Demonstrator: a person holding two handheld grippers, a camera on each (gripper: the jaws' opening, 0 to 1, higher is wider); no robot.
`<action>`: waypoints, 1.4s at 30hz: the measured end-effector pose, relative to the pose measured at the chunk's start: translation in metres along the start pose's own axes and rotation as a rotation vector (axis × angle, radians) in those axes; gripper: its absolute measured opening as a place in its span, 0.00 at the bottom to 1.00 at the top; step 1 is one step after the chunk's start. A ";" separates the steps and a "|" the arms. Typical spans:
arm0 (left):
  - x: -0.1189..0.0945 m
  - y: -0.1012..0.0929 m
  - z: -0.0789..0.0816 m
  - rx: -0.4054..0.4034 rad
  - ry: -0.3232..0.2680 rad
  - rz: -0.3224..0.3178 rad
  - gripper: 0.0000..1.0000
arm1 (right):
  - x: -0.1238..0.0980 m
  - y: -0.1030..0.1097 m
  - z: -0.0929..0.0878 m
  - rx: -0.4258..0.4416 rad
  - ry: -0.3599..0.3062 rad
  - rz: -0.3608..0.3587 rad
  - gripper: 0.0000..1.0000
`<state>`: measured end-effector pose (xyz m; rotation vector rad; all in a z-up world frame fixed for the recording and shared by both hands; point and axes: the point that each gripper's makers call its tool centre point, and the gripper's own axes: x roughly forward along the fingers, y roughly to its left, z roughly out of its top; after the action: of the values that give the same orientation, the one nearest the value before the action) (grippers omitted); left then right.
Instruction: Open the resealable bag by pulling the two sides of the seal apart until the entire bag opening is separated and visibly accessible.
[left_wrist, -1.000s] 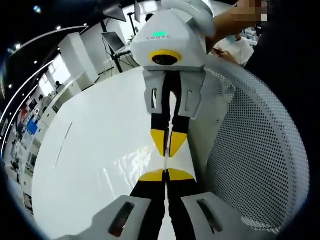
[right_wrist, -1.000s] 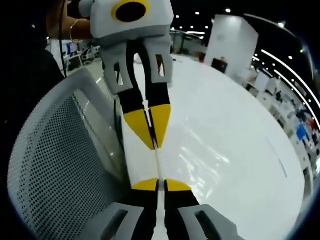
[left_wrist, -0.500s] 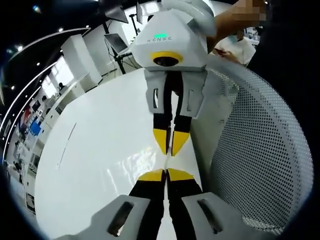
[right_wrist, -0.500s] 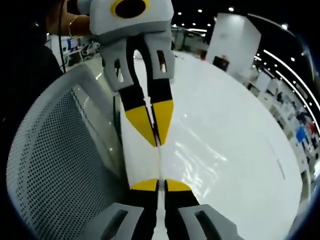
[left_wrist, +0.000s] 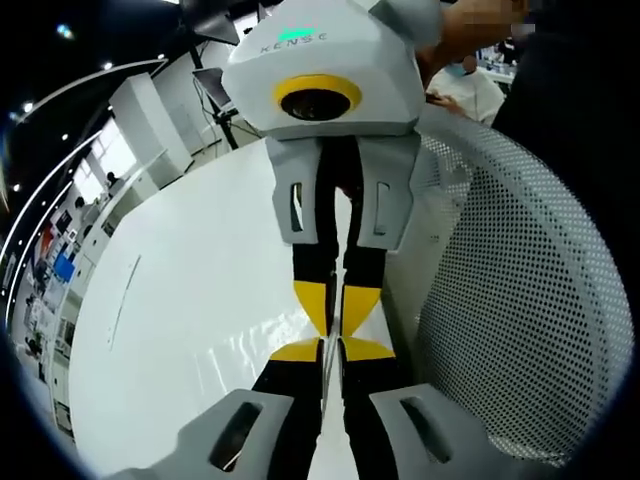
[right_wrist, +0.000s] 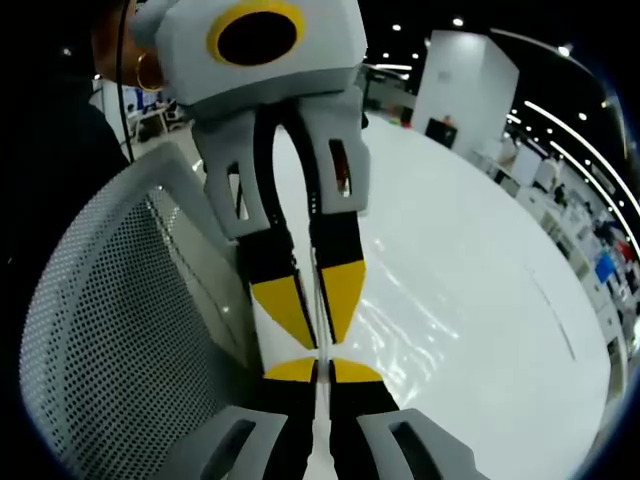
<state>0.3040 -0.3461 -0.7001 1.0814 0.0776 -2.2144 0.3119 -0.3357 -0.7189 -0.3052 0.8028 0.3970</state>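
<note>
The clear resealable bag (left_wrist: 245, 338) is a glossy film with glare, held edge-on over the white table. In the left gripper view my left gripper (left_wrist: 331, 349) is shut on its thin edge. Facing it from above, my right gripper (left_wrist: 335, 306) pinches the same edge, and the yellow tips nearly touch. In the right gripper view my right gripper (right_wrist: 317, 370) is shut on the bag (right_wrist: 400, 322). There the left gripper (right_wrist: 320, 322) comes down from above, also shut on the film. The bag's seal line is too thin to make out.
A white mesh chair back (left_wrist: 520, 300) curves close beside the grippers, and it stands on the left in the right gripper view (right_wrist: 110, 330). The white table (left_wrist: 170, 290) (right_wrist: 490, 250) spreads on the other side. A person's hand (left_wrist: 465, 25) holds the right gripper.
The two grippers have drawn closer together, so each looms larger in the other's view and the stretch of bag edge between their tips is shorter.
</note>
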 end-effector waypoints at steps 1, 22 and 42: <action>0.000 0.000 0.000 0.000 0.001 -0.002 0.02 | 0.000 0.000 0.000 0.000 -0.001 0.000 0.00; -0.003 0.001 -0.007 -0.042 0.045 0.002 0.00 | 0.001 -0.001 0.007 0.012 -0.033 -0.003 0.00; -0.024 0.006 -0.006 -0.029 0.047 0.023 0.00 | -0.006 -0.005 -0.006 0.009 -0.005 -0.022 0.00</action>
<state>0.3225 -0.3362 -0.6856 1.1137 0.1172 -2.1614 0.3066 -0.3436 -0.7182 -0.3039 0.7952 0.3732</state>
